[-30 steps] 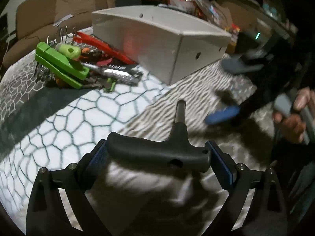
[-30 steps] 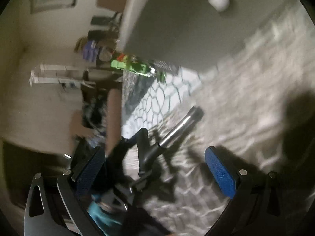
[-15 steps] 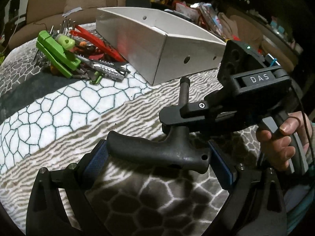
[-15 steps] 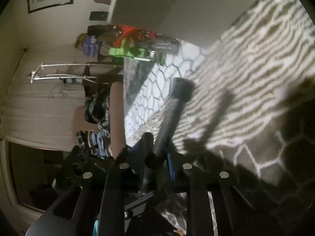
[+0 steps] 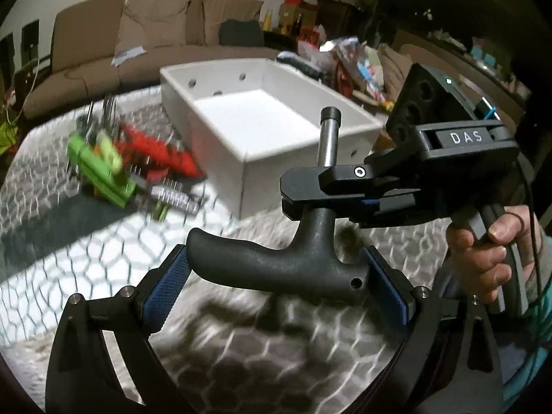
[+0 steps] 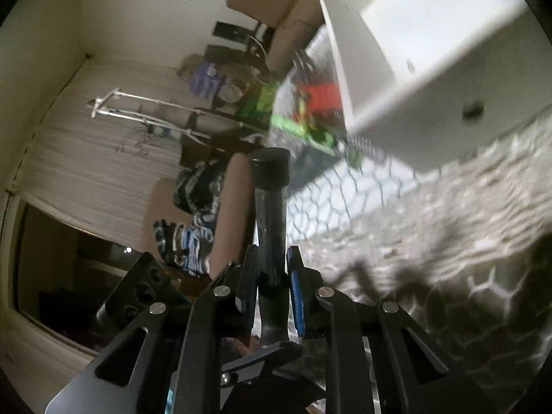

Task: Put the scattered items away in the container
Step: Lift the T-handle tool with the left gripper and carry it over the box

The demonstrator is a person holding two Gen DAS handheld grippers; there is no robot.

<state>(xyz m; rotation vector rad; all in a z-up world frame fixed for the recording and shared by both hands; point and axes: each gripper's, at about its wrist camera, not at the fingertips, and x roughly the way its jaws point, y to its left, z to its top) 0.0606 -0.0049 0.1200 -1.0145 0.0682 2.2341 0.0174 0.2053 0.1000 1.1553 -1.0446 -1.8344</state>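
I hold a T-handle tool (image 5: 276, 269) with both grippers at once. It looks stiff all through and fairly heavy for its size: a thick moulded black grip with a bare metal shaft (image 5: 329, 141) rising from its middle to a dark end cap. The grip's matte, faintly pebbled skin should take the pads well; the polished shaft is the slippery part, and I judge it could twist or slide under a pinch. The safest hold is across the fat crossbar, close to where the shaft joins, so the weight hangs balanced.

My left gripper (image 5: 276, 283) is clamped on that crossbar, one blue pad at each end, with the tool lifted clear of the patterned surface (image 5: 69, 276). My right gripper (image 6: 272, 286) comes in from three o'clock in the left wrist view and is closed tight on the neck just above the handle; in its own view the shaft runs up toward twelve o'clock between the narrow pads.

The white container (image 5: 262, 158) sits at about twelve o'clock beyond the shaft, open-topped and seemingly bare inside. A blurred heap of green and red tools (image 5: 114, 169) lies at ten o'clock beside its left wall.
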